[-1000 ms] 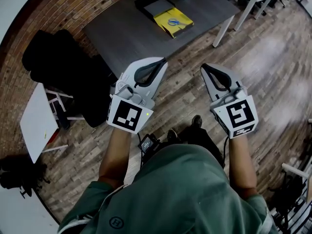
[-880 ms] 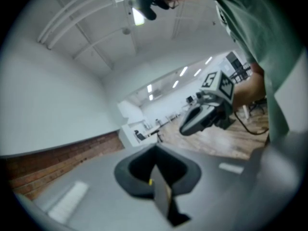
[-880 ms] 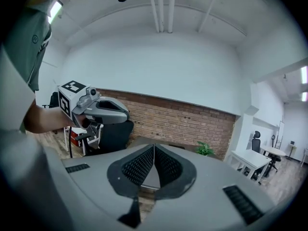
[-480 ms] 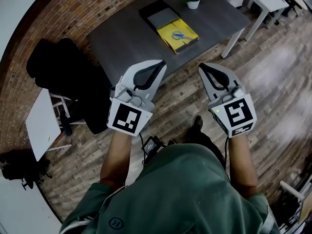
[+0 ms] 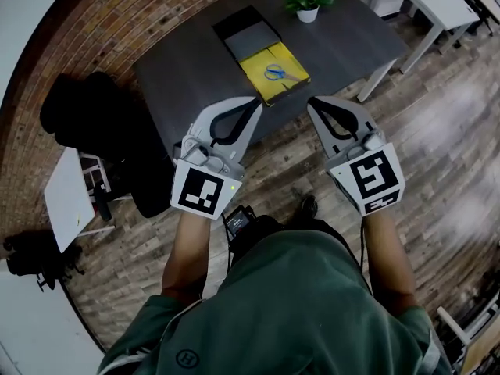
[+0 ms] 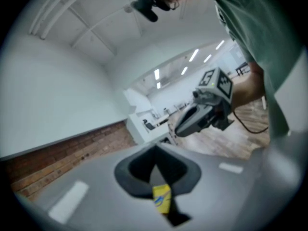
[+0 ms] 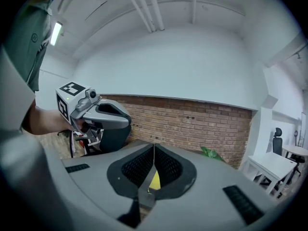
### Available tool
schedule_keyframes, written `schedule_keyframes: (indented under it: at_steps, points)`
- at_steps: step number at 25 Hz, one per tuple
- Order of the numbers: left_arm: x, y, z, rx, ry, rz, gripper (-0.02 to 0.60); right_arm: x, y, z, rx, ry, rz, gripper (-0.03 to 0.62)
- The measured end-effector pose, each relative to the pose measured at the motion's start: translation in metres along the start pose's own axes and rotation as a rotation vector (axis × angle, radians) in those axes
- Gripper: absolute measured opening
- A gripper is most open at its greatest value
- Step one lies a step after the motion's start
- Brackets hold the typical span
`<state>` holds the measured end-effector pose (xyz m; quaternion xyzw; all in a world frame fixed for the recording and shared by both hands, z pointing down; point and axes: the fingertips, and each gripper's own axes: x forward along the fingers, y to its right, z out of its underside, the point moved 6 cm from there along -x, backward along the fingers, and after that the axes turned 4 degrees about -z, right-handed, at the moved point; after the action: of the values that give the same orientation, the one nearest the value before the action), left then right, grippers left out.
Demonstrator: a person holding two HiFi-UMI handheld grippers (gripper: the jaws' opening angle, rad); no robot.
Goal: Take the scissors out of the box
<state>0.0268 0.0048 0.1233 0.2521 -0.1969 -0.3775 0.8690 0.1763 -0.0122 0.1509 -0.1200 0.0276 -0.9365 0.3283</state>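
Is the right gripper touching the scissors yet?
Apart: the head view shows a clear gap of bare table between the right gripper and the scissors.

the right gripper had its jaws pressed together, nothing between them. a yellow sliver showed through the slit lower down. the left gripper hung just beside it at left, before a brick wall, with a plant and a white table at right.
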Motion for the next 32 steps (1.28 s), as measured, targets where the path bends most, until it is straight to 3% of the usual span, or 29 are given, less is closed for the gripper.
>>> schedule_keyframes:
  at_steps: [9, 15, 20, 32]
  points:
    - [0.049, -0.02, 0.022, -0.013, -0.033, -0.021, -0.002, 0.032, 0.045, 0.016, -0.002, -0.027, -0.027, 0.009]
    - [0.085, -0.038, 0.053, 0.015, -0.031, -0.013, -0.002, 0.063, 0.069, 0.02, -0.175, -0.027, 0.077, 0.009]
    - [0.118, -0.057, 0.082, 0.012, -0.035, 0.005, -0.002, 0.098, 0.092, 0.032, -0.153, -0.068, 0.079, 0.009]
    - [0.166, -0.099, 0.181, -0.068, -0.072, 0.013, -0.002, 0.2, 0.117, 0.086, -0.096, -0.206, -0.013, 0.009]
